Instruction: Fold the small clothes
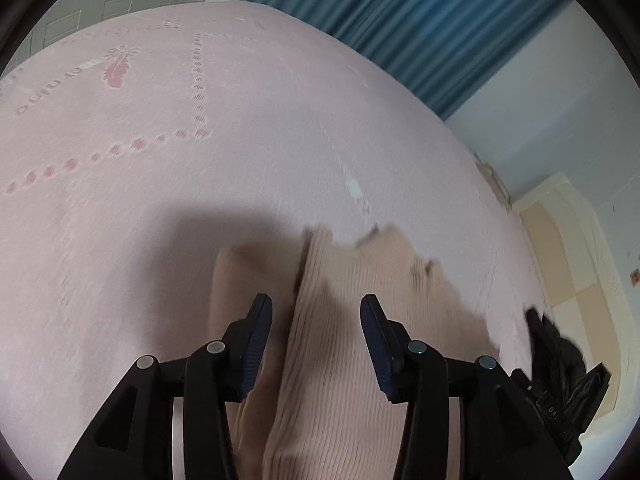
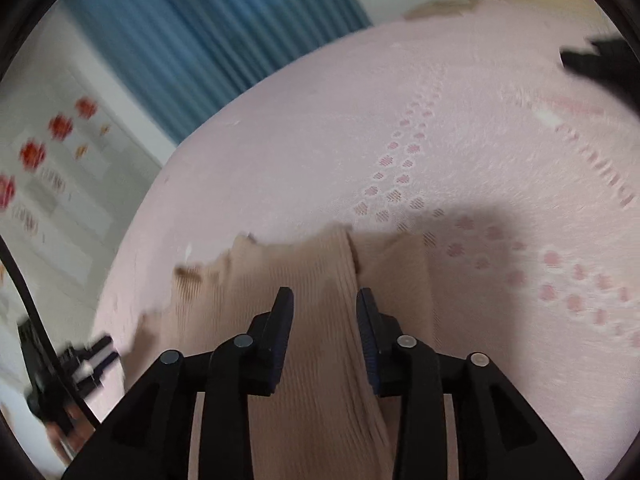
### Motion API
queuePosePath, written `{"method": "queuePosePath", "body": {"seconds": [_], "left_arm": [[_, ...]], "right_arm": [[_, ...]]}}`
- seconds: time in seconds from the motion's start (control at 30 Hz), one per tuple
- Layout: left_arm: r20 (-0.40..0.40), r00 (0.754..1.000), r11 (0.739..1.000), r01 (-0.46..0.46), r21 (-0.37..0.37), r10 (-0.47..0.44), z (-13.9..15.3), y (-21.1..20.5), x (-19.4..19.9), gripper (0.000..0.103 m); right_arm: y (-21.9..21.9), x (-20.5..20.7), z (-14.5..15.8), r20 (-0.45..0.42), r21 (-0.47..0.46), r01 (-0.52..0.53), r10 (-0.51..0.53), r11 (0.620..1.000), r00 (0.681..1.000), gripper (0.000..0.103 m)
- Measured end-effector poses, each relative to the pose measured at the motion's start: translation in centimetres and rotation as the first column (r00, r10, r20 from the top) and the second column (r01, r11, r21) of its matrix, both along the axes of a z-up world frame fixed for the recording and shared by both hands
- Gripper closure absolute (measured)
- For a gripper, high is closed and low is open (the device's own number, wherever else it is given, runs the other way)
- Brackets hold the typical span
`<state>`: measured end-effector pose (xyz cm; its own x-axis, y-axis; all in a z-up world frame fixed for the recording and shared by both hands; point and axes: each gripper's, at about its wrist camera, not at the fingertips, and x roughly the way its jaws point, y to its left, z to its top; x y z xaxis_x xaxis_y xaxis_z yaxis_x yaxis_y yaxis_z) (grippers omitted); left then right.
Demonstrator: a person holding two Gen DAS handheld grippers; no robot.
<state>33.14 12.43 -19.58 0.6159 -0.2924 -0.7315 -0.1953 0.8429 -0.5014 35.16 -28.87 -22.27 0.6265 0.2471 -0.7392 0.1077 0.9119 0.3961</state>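
A folded beige ribbed garment (image 1: 340,340) lies on the pink bedspread (image 1: 200,200).

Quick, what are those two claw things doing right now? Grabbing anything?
Left gripper: open, holding nothing; the beige ribbed garment lies between its fingers.
Right gripper: open, holding nothing, over the same garment.

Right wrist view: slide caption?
Open right tongs over a beige ribbed knit garment on a pink patterned bedspread.

Both wrist views close, angled down; share ribbed garment (image 1: 340,360).
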Motion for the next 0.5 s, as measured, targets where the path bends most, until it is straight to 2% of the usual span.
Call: {"method": "queuePosePath", "body": {"seconds": [0.1,0.2,0.23,0.4,0.5], "left_arm": [[0.009,1.0,0.999,0.023,0.038,-0.023,0.5,-0.1,-3.9,0.052],[0.002,0.999,0.997,0.046,0.06,-0.047,-0.1,-0.6,-8.9,0.048],[-0.008,0.999,0.997,0.053,0.059,-0.052,-0.4,-0.7,-10.0,0.047],[-0.06,0.997,0.998,0.057,0.001,-0.057,-3.6,-1.7,-15.3,0.047],[-0.075,0.996,0.999,0.044,-0.009,-0.045,-5.2,-2.3,-15.7,0.047]], "right_arm": [[0.8,-3.9,0.8,-0.021,-0.109,-0.089,0.087,0.99,0.996,0.064],[0.6,-7.5,1.1,-0.03,-0.149,-0.123,0.12,0.981,0.992,0.056],[0.3,-8.9,1.0,-0.037,-0.139,-0.123,0.119,0.983,0.992,0.053],[-0.2,-13.2,-1.4,-0.122,-0.028,-0.148,0.144,0.989,0.982,0.052],[1.0,-13.8,-2.8,-0.163,-0.046,-0.166,0.157,0.985,0.974,0.052]]}}
